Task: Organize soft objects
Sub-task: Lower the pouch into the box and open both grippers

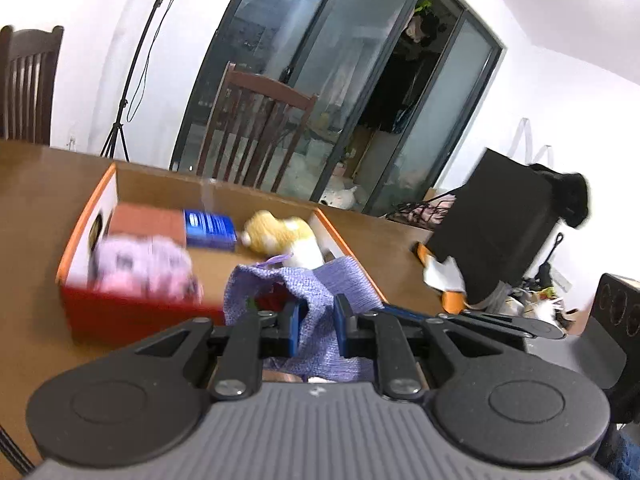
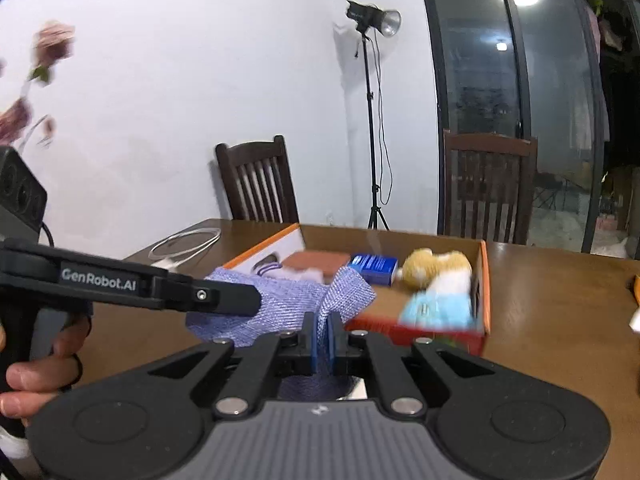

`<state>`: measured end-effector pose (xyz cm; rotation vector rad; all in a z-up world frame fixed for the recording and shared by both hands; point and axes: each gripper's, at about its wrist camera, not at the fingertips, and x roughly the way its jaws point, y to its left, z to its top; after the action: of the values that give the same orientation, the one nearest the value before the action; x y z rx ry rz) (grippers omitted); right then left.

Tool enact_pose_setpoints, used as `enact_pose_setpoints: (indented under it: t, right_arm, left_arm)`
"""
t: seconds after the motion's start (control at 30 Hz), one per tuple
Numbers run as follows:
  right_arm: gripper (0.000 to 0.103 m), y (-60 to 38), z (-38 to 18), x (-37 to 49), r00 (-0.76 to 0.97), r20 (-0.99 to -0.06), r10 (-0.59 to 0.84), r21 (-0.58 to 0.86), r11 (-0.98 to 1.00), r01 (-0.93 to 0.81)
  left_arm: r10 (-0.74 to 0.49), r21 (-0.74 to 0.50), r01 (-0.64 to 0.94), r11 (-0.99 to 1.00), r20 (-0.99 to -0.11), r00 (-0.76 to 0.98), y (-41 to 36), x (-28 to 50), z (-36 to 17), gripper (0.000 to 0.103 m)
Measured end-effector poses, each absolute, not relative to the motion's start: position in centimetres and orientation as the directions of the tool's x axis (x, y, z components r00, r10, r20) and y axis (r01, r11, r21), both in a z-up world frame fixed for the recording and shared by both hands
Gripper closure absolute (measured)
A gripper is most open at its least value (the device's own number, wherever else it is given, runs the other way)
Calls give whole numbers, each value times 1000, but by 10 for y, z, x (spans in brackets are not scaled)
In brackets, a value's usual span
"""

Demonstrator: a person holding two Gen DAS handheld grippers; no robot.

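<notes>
Item: 1 purple knit cloth (image 2: 296,296), held above the counter (image 2: 560,312) just before the orange box (image 1: 86,216). Left tongs (image 1: 316,320) pinch 1 edge; right tongs (image 2: 321,340) pinch another.

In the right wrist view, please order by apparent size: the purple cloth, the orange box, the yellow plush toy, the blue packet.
1. Orange box
2. Purple cloth, though it is nearer the camera, so its true size is unsure
3. Yellow plush toy
4. Blue packet
</notes>
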<state>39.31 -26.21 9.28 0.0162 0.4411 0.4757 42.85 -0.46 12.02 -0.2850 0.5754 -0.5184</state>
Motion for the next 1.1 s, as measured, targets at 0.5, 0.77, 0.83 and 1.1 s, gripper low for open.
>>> enact_pose_setpoints:
  t: [0.5, 0.77, 0.83, 1.1]
  right_arm:
    - [89, -214, 44, 572, 769, -598, 225, -104, 930, -353]
    - [84, -223, 52, 568, 775, -577, 257, -66, 931, -358]
    - [81, -229, 65, 560, 785, -563, 260, -68, 931, -357]
    - [76, -255, 135, 491, 851, -465, 244, -121, 935, -334]
  left_arm:
    - [-365, -258, 258, 931, -641, 675, -21, 596, 56, 62]
    - [-348, -222, 268, 938, -583, 734, -9, 571, 84, 56]
    - [-340, -212, 266, 940, -567, 750, -4, 564, 98, 55]
    - [-320, -159, 277, 948, -489, 811, 10, 495, 161, 47]
